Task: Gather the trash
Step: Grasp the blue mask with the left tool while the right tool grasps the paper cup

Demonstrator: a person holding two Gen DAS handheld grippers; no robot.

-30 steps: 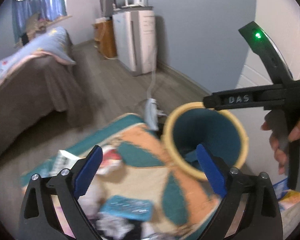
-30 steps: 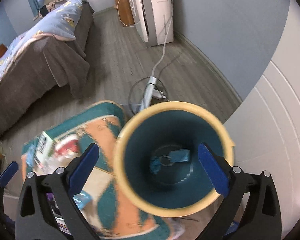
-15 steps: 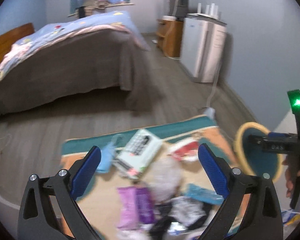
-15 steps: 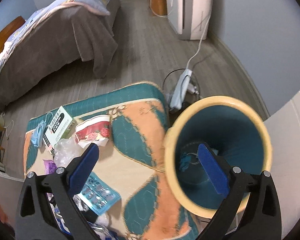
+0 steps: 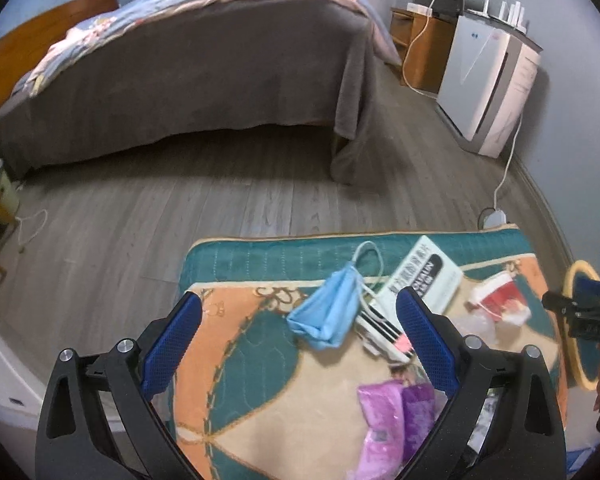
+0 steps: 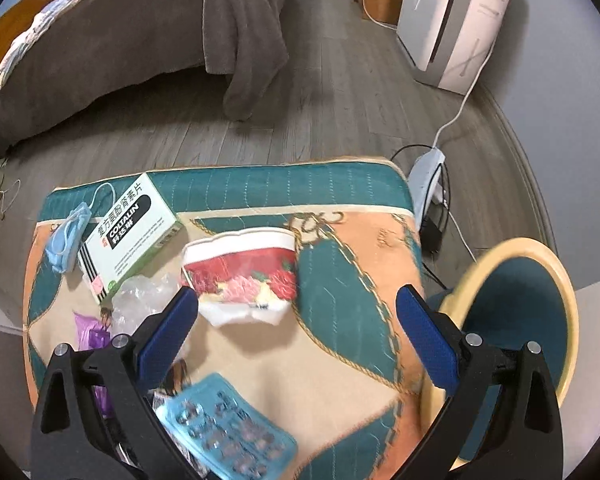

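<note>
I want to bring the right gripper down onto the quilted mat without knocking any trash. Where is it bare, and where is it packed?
Bare: the mat between the crushed paper cup and the trash bin, and the teal strip along its far edge. Crowded: the left side, where the blue mask, medicine box, clear plastic and blister pack cluster.

A home bedroom: a made bed (image 5: 204, 60) on grey wood flooring (image 5: 140, 216), a wooden nightstand (image 5: 424, 40) by the wall

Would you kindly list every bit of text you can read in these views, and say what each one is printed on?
"COLTALIN": black label on the white-and-green medicine box.
Chinese characters above it on the same box: visible, too blurred to read reliably.
Fine print on the box: too small.
Crushed red-and-white cup: print unreadable.
Blue blister pack: no legible text.
</note>
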